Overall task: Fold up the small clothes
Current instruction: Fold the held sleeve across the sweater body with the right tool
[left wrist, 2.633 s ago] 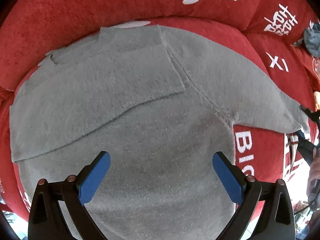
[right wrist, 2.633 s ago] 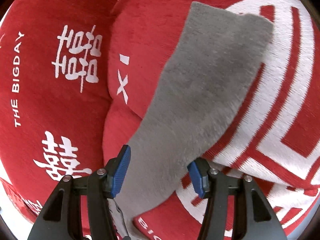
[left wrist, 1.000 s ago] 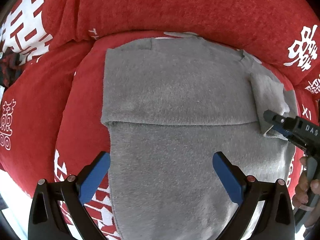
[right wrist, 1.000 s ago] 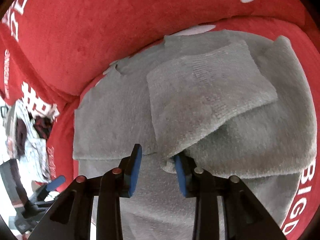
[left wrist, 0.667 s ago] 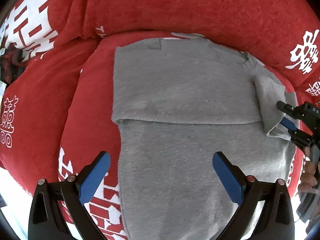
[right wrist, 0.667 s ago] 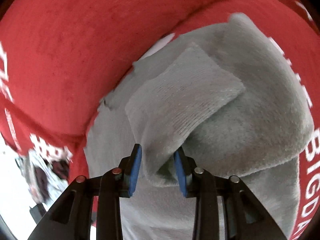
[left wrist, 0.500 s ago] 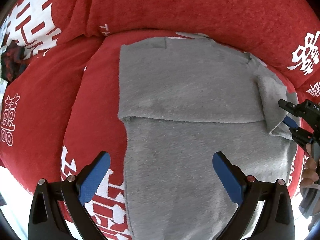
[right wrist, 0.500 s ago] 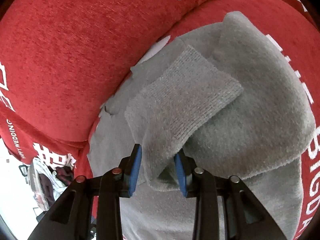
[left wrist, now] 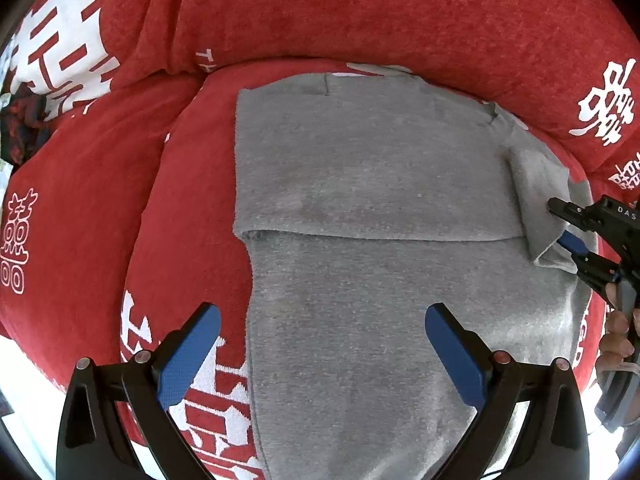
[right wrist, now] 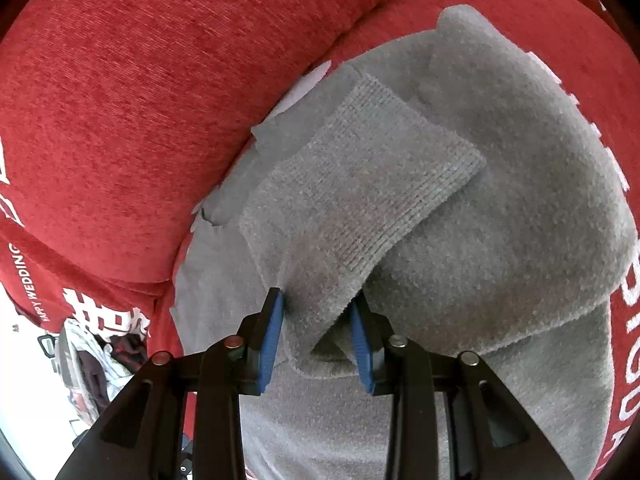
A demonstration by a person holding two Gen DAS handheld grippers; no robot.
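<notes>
A grey sweater lies flat on the red cushion, its left sleeve folded across the chest. My left gripper is open and empty, hovering over the sweater's lower body. My right gripper is shut on the right sleeve, whose ribbed cuff lies folded back over the sweater's right side. In the left wrist view the right gripper shows at the far right edge, holding the sleeve.
The red sofa backrest with white lettering rises right behind the sweater. A heap of other clothes lies to the far left. The seat's front edge is at the lower left.
My right gripper carried the sleeve from the outstretched right over the sweater's body and keeps its grip. My left gripper pulled back and shifted left, staying open.
</notes>
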